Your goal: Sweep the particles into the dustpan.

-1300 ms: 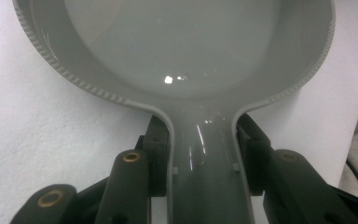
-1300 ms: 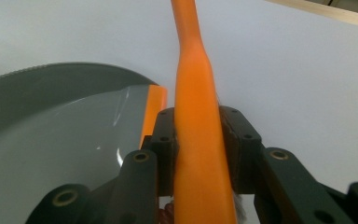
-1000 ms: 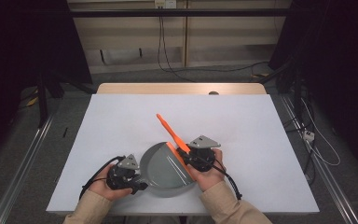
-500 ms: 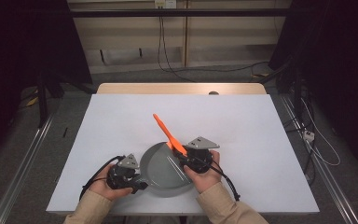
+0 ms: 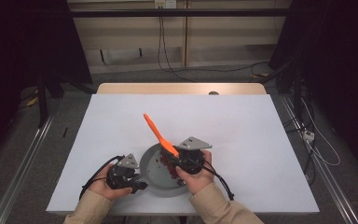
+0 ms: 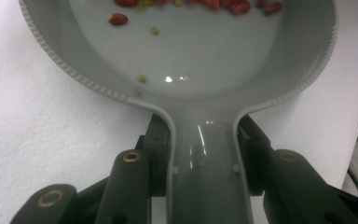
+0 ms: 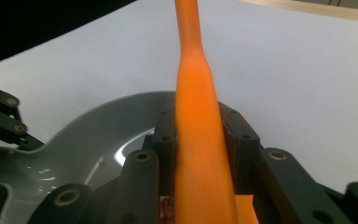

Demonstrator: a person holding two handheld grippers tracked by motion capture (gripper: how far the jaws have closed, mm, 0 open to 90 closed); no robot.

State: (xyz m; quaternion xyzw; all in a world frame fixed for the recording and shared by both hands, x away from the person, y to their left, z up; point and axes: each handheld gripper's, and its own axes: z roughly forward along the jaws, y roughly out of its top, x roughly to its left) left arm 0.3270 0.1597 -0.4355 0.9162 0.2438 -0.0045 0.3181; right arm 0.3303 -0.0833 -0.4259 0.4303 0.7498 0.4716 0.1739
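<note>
The left gripper [image 6: 205,186] clamps the pan [image 5: 151,172] handle at the counter's [image 5: 242,130] near edge; the right gripper [image 7: 200,140] grips the spatula [image 5: 160,135] over the pan's beans [image 5: 170,164]. Stirring looks underway, unfinished.

A desk [image 5: 242,121] with a white top and a strip of bare pale wood along its far edge. A grey pan [image 5: 156,171] rests directly on the white surface, close to the near edge and slightly left of the middle. Red and yellowish bits lie inside the pan. From the pan outward, the white surface stretches bare to the far edge and to both sides.
</note>
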